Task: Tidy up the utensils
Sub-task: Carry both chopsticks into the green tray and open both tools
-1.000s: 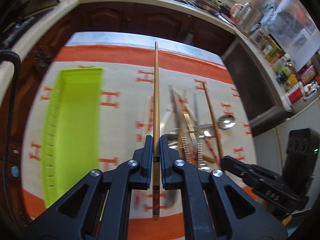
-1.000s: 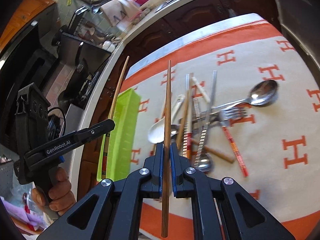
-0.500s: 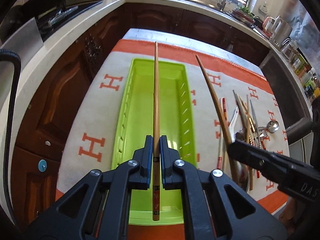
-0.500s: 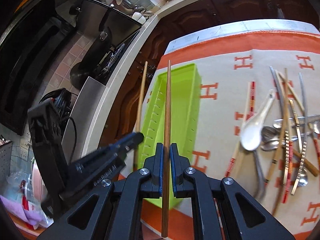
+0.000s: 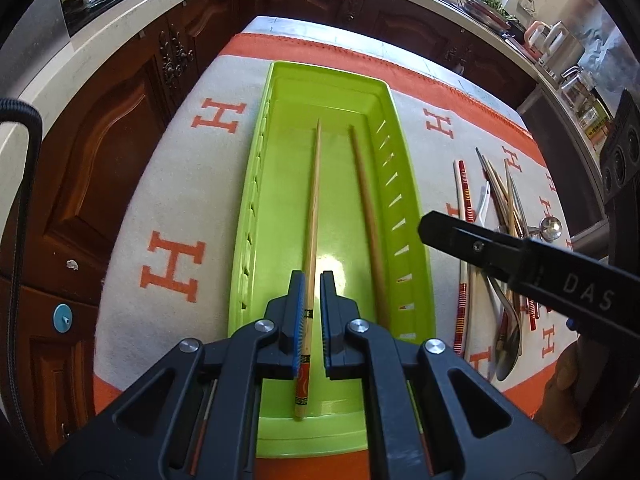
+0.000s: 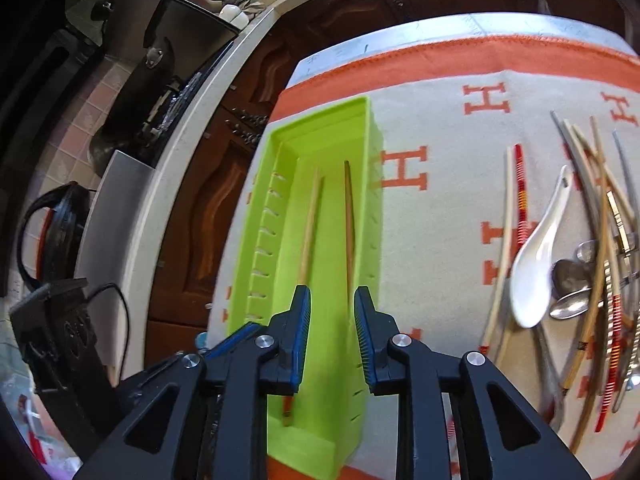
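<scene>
Jaws of the right gripper [image 6: 330, 320] stand partly apart and have just been opening. The dark wooden chopstick [image 6: 349, 220] runs beneath the gap and neither pad presses on it, so it looks let go. To its left, the left gripper [image 5: 312, 300] is parted only a crack. The pale bamboo chopstick [image 5: 314, 200] leans against its left pad, and a sliver of light shows between the stick and the right pad, so I judge that grip slack or just released.

Both chopsticks are inside the lime-green slotted tray [image 5: 404, 184], side by side and apart, the pale one left of the dark one. Each has its long axis along the tray's length, near to far, with the thin tip at the far end and the thick butt near. The pale one's butt carries a red-and-black pattern.

The tray sits on the left of the beige cloth [image 5: 180, 184] with orange H marks. On the right lies the unsorted heap: a white ceramic soup spoon [image 6: 536, 264], red-striped chopsticks [image 6: 520, 192], metal spoons [image 6: 572, 280] and more sticks crossing one another.

By my reading the job is barely begun. Two chopsticks are delivered, and nearly all the utensils on the right are not yet sorted.
</scene>
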Demonstrator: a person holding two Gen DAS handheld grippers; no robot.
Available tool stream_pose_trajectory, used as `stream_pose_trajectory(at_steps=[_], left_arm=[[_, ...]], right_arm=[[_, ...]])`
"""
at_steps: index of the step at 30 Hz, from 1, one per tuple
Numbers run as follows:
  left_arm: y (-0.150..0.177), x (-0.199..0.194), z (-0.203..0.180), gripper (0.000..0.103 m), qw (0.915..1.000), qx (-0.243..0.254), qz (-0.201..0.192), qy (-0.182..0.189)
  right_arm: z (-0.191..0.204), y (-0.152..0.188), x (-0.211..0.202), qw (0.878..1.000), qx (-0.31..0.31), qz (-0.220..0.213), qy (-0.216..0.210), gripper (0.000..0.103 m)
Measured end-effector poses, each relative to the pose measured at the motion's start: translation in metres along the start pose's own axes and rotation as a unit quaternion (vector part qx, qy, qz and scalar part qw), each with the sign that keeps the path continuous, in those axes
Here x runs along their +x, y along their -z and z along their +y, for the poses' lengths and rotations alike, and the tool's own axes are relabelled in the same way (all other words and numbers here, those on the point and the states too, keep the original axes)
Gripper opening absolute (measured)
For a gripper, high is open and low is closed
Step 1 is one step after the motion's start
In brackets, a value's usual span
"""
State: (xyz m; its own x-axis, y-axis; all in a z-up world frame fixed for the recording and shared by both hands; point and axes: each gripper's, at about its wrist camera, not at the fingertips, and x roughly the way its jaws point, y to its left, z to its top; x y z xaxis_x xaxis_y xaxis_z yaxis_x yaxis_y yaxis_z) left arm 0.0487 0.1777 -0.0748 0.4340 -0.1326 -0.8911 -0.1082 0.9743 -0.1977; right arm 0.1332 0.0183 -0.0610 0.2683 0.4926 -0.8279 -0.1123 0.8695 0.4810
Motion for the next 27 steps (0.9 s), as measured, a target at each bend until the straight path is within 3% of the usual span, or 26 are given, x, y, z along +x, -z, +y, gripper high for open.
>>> stream_pose_trajectory(at_steps=[3, 8, 12, 15, 27], left_arm=[[-0.001, 0.000, 0.001, 0.005, 1.0000, 0.000, -0.002, 0.003], [0.000, -0.002, 0.001, 0.005, 1.0000, -0.002, -0.002, 0.005], [0.001, -0.004, 0.000, 0.005, 1.0000, -0.003, -0.001, 0.004], [0.000, -0.006, -0.001, 0.005, 1.0000, -0.001, -0.002, 0.006], [0.004, -0.011, -0.028, 0.005, 0.9997, 0.017, -0.012, 0.011]], right_arm=[[0.001, 0.003, 0.002, 0.999, -0.022, -0.001, 0.037, 0.022], [-0.001, 0.009, 0.020, 0.997, -0.041, 0.018, 0.063, 0.022], [0.005, 0.012, 0.023, 0.996, -0.058, 0.022, 0.067, 0.008], [0.009, 0.016, 0.022, 0.995, -0.059, 0.025, 0.080, 0.007], [-0.005, 0.040, -0.004, 0.996, -0.046, 0.051, 0.062, 0.008]])
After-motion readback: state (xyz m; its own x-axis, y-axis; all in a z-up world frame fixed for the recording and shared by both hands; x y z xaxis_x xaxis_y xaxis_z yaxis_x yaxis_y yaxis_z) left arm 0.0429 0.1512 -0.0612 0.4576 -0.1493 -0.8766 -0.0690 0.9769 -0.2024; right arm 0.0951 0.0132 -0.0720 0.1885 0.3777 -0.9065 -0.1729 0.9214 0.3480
